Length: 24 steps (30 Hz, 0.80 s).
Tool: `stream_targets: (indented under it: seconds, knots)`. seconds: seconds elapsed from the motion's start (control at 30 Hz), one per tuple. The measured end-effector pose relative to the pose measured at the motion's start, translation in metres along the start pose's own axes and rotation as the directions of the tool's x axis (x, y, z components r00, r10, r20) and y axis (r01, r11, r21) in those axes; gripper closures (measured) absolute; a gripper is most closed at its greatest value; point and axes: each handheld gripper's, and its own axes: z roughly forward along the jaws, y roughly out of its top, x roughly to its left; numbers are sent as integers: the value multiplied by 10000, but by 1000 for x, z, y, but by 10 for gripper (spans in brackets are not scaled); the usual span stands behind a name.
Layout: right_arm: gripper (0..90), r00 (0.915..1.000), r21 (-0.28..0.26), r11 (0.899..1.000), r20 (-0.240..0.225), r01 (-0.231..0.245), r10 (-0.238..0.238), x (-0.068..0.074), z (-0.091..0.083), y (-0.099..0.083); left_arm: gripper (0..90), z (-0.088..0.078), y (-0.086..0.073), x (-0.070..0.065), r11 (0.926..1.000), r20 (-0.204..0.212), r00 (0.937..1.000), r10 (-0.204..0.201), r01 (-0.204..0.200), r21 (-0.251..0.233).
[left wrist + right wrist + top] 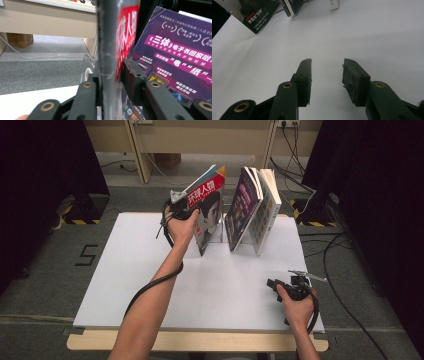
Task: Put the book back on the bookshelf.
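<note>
While the left gripper [110,82] has its fingers [132,75] set on either side of the red-covered magazine [209,210], its page edge runs up between them; one finger lies against it, the other shows a slim gap, so a firm clench cannot be told. That magazine stands tilted near the far edge of the white bench [150,285], just left of a clear bookend [87,67]. Beside it a purple-covered magazine [241,207] and a white book [267,210] lean together. The right gripper [326,75] hovers low near the bench's near right corner, fingers [305,75] spread and released, nothing between them
</note>
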Motion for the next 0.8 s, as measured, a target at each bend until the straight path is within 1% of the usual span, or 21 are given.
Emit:
stream_targets:
  seconds: [0.03,0.07,0.1,0.13,0.17,0.2,0.3,0.33,0.4,0.43,0.5,0.57,0.6,0.63,0.67,0.73,0.77,0.8]
  knots:
    - [593,10000,-1,10000,-13,6,-6,0,0,0,751,0,1,0,10000,7,10000,43,-43,46]
    - [594,10000,5,10000,-2,62,-62,-1,0,0,799,0,2,-1,9999,29,10000,42,-42,114]
    - [594,10000,5,10000,-2,62,-62,-1,0,0,819,0,2,-1,9999,29,10000,42,-42,114]
    - [594,10000,14,10000,-3,68,-68,-1,0,0,819,0,3,-1,9997,32,9999,155,-155,162]
    - [594,10000,24,10000,-4,-5,5,0,0,0,854,0,4,-2,9993,132,9995,271,-274,243]
    - [594,10000,24,10000,-4,-5,5,0,0,0,857,0,4,-2,9993,132,9995,271,-274,243]
    - [594,10000,9,10000,2,71,-71,-1,0,0,861,0,5,-6,9983,348,9981,509,-518,254]
    - [594,10000,9,10000,2,71,-71,-1,0,0,861,0,5,-6,9983,348,9981,509,-518,254]
    - [594,10000,20,10000,-2,61,-61,-1,1,0,862,-1,5,-9,9984,356,9978,553,-558,117]
    - [594,10000,59,10000,-6,-36,36,0,0,0,862,-1,5,-10,9979,307,9975,642,-645,69]
    - [594,10000,-11,10000,-10,-21,21,0,0,0,863,-2,5,-12,9970,190,9968,771,-769,-97]
    - [594,9999,-38,9999,45,129,-128,-2,0,0,863,-2,5,-13,9959,119,9961,873,-870,-245]
    - [594,10000,-13,10000,5,18,-18,-1,0,0,863,-3,5,-13,9958,60,9964,843,-841,-357]
    - [594,10000,-6,10000,2,35,-35,-2,0,0,864,-4,6,-14,9946,-119,9960,890,-895,-530]
    - [594,10000,-6,10000,2,35,-35,-2,0,0,864,-4,6,-14,9946,-119,9960,890,-895,-530]
    - [594,10000,-15,10000,-7,50,-50,-1,0,0,864,-4,8,-15,9936,-169,9965,822,-833,-760]
    - [594,10000,-14,10000,-16,39,-39,-1,0,0,864,-5,8,-16,9919,-273,9954,917,-937,-854]
    - [594,9999,-40,9999,25,132,-132,-2,0,0,864,-5,8,-16,9919,-273,9954,917,-937,-854]
